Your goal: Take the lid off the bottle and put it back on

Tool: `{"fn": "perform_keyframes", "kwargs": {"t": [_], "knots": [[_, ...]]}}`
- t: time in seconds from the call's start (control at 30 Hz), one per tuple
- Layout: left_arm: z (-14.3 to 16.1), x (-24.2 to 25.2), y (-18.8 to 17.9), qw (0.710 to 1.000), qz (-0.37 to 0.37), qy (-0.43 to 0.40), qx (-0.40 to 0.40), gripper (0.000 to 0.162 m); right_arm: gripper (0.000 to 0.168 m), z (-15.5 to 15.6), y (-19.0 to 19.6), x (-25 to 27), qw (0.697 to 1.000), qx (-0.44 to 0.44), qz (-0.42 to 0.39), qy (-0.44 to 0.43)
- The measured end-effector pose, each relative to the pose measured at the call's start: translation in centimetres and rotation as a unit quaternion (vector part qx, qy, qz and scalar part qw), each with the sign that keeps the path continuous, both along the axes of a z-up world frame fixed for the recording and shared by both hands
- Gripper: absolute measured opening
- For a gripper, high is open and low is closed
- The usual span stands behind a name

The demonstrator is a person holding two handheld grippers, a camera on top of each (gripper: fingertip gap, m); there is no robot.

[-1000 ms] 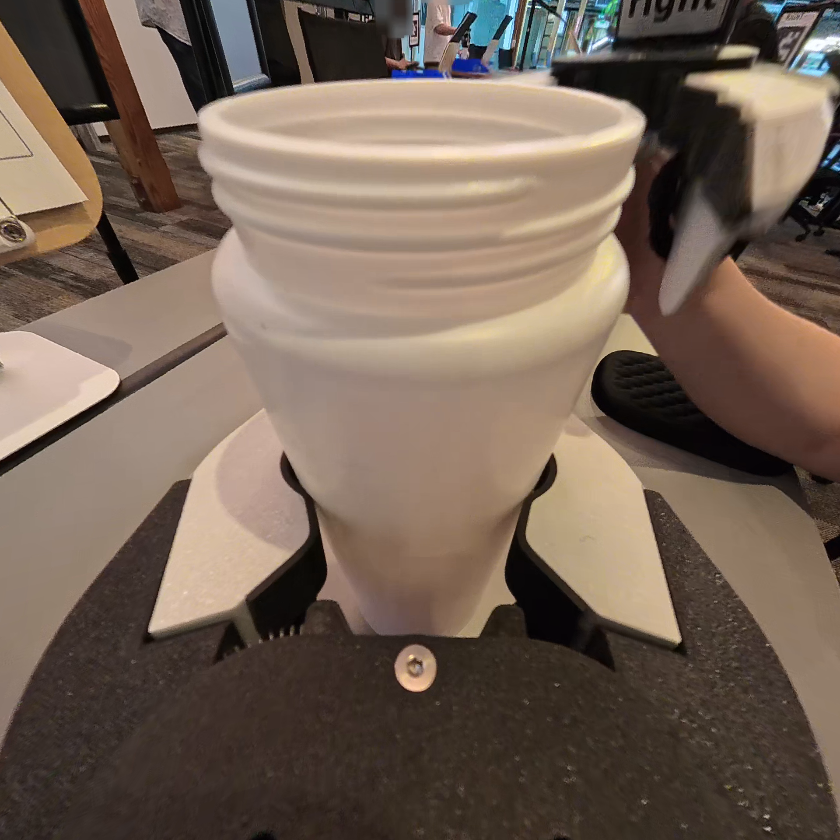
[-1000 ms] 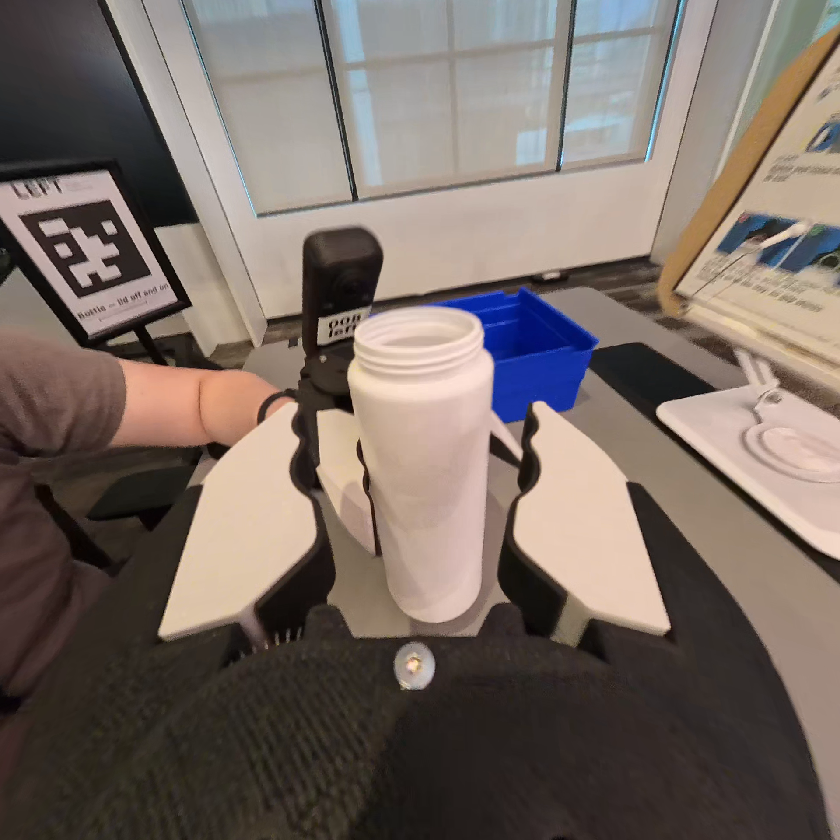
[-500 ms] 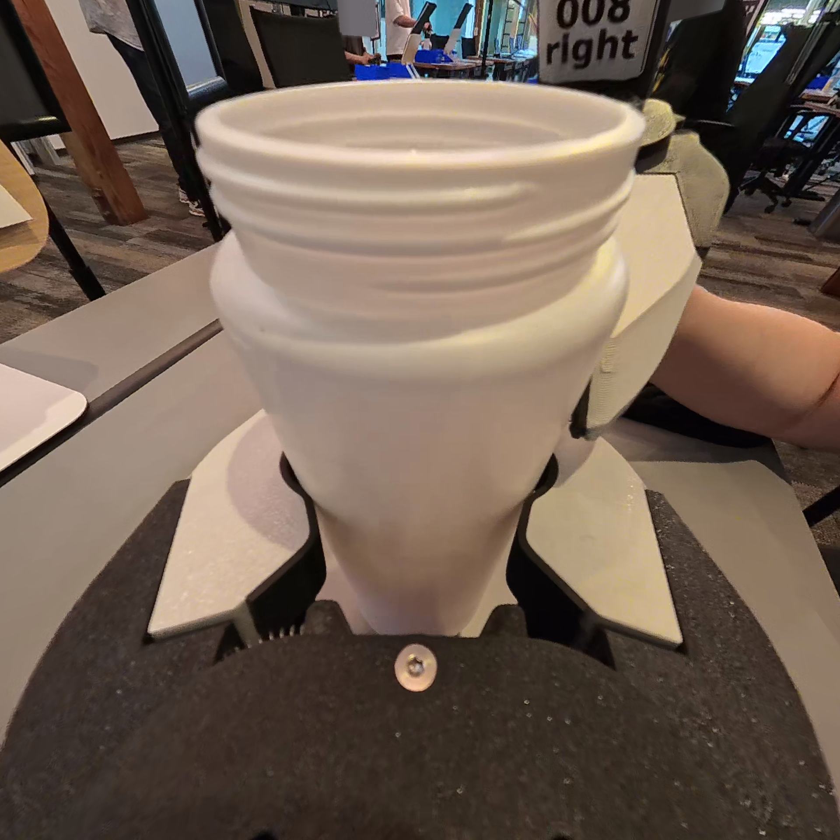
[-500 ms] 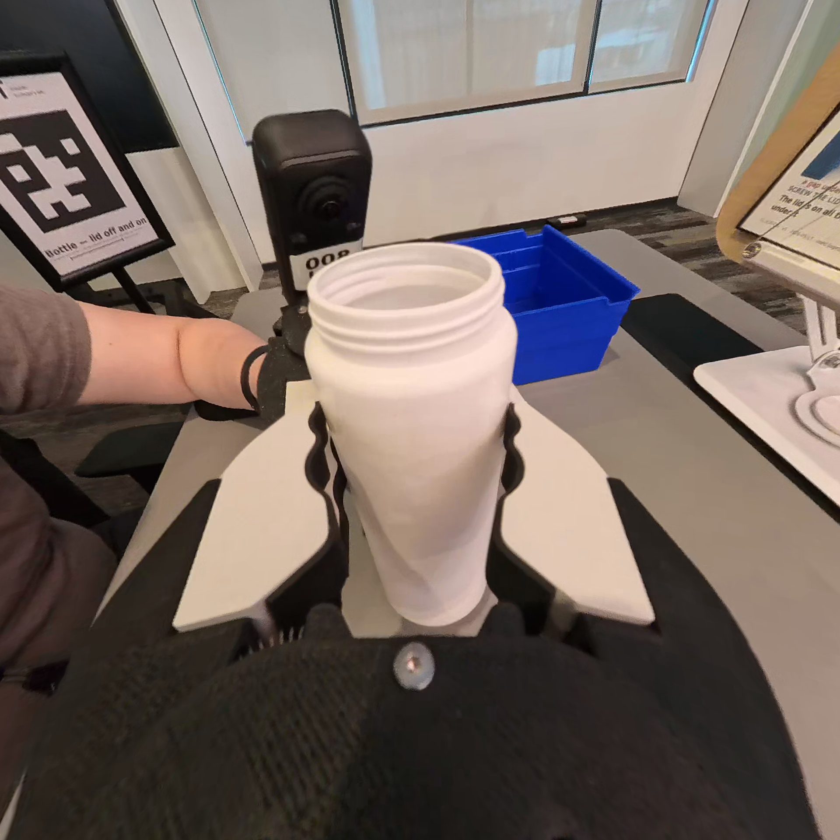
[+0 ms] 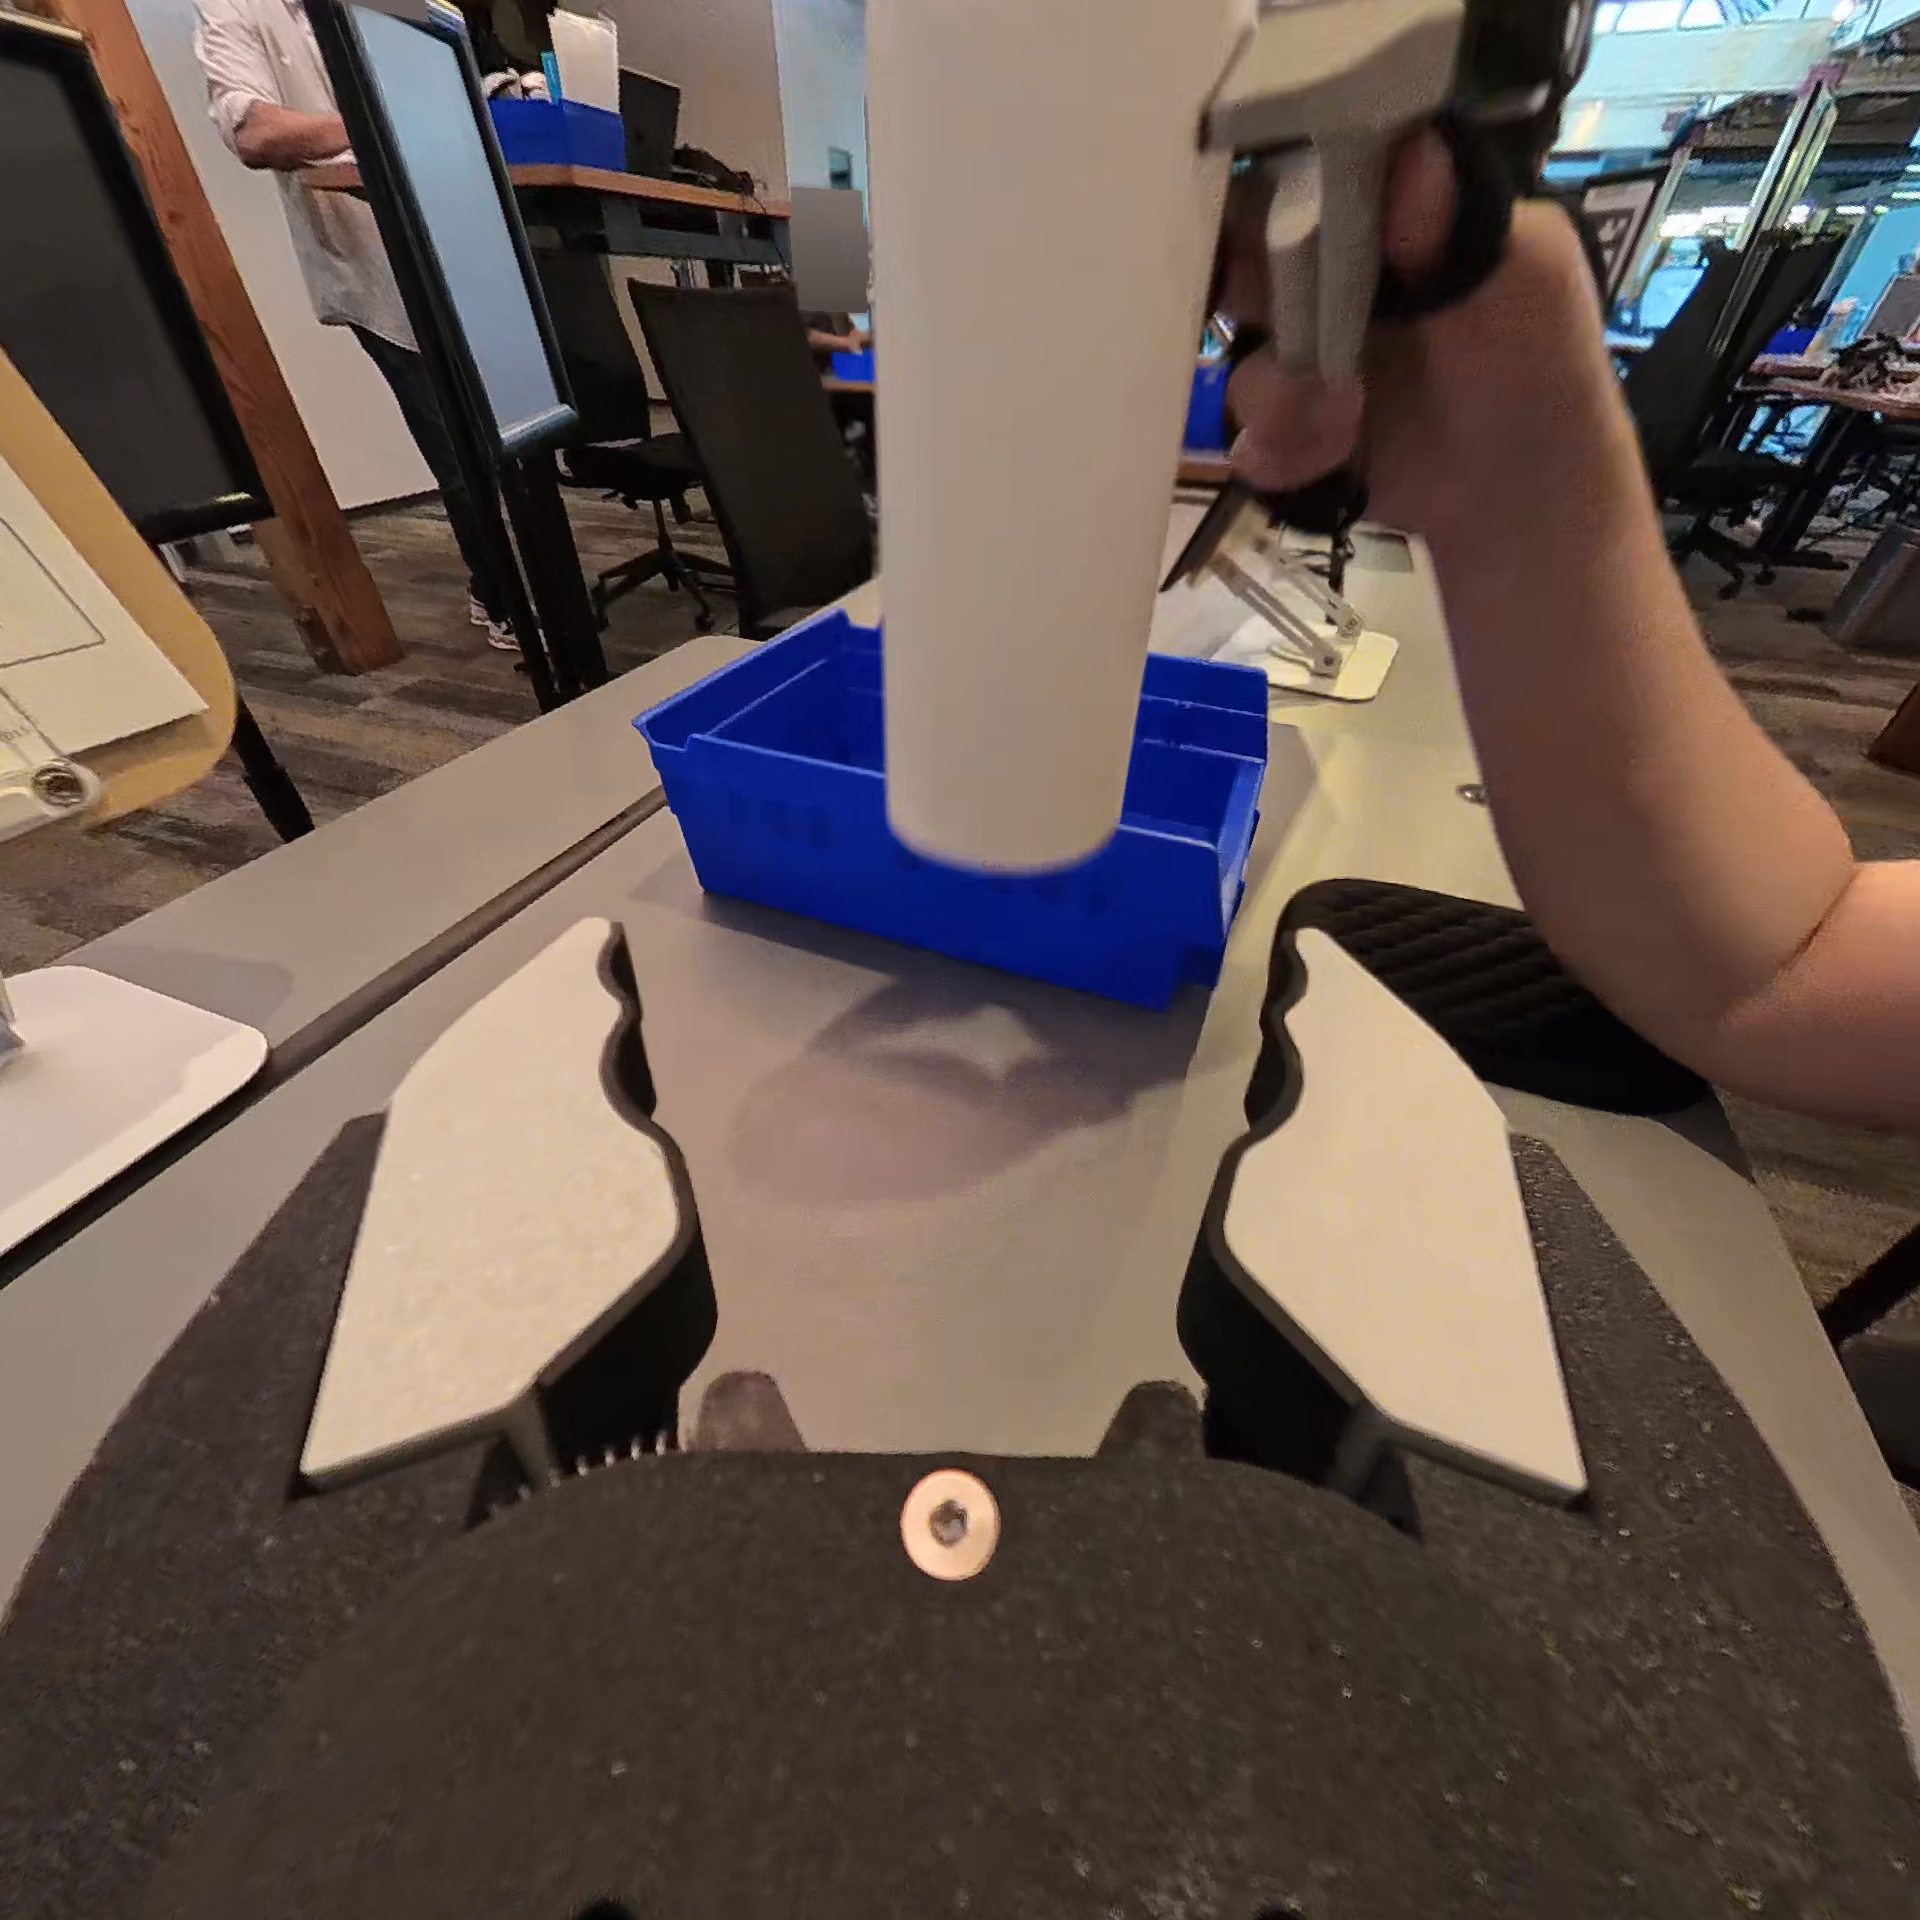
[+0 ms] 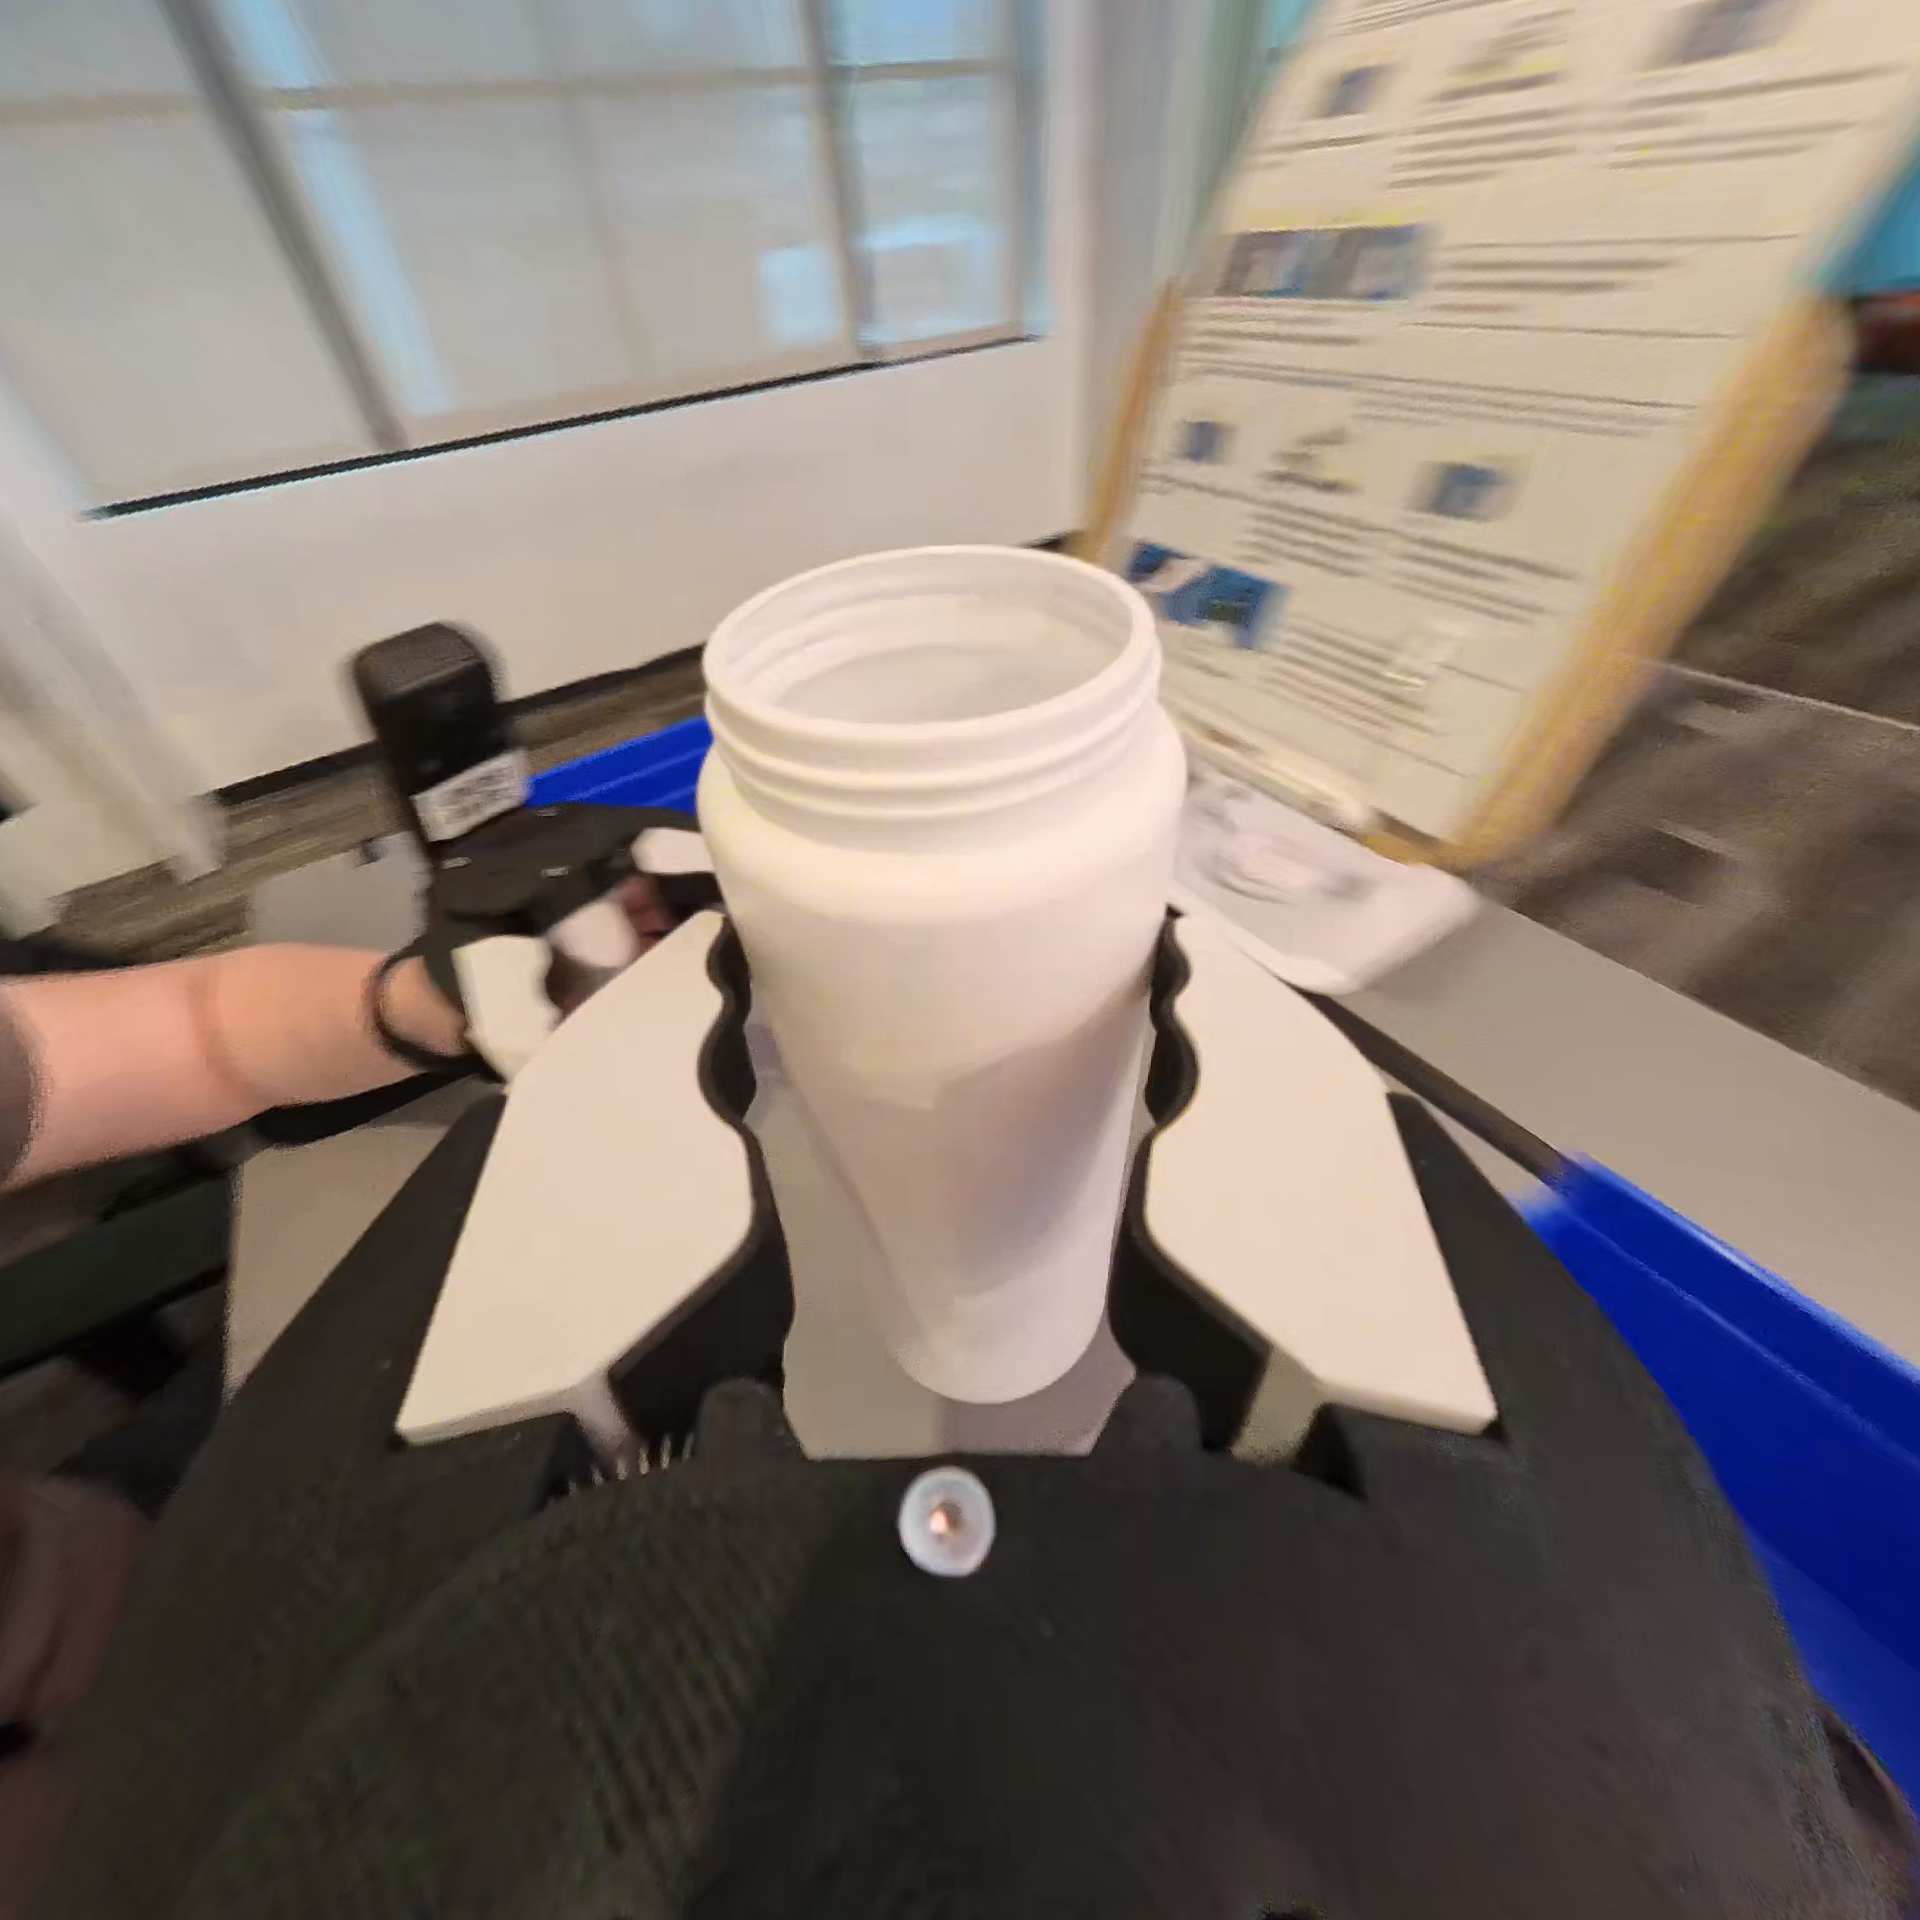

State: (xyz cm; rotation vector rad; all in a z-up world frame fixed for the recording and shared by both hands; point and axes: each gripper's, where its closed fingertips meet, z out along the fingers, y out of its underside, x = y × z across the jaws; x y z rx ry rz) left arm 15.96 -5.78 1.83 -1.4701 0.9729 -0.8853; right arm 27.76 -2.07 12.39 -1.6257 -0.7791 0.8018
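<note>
One white bottle (image 6: 940, 997), uncapped, upright, was lifted above grey table (image 5: 935, 1195), pinched between fingers of right gripper (image 6: 945, 1049). Left gripper (image 5: 940, 1112) hung empty, jaws spread wide. One blue bin (image 5: 966, 821) sat behind. Two grippers total.

Nothing legible anywhere. Printed lines and small blue pictures on the leaning poster board (image 6: 1455, 343) — smeared by motion blur. A white sticker (image 6: 470, 798) on the black camera block of the far tool — marks too blurred to make out. Faint line drawing on a sheet (image 5: 62, 665) at left, no readable words.
</note>
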Motion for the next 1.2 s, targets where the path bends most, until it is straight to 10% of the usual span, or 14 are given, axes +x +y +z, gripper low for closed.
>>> {"fn": "perform_keyframes", "kwargs": {"t": [0.23,0.73,1.2], "knots": [[-1.1,0.9,-0.4,0.999,-0.011,0.033,-0.019,0.111,0.076,-6.2,4.4,13.1,0.952,-0.178,-0.241,-0.059],[-1.5,1.7,-1.2,0.998,-0.035,0.046,-0.03,0.107,0.075,-21.0,11.9,12.3,0.886,-0.397,-0.232,-0.063],[-2.7,1.8,-0.9,0.997,-0.033,0.061,-0.045,0.108,0.074,-23.5,12.0,11.4,0.87,-0.401,-0.249,-0.144]]}}
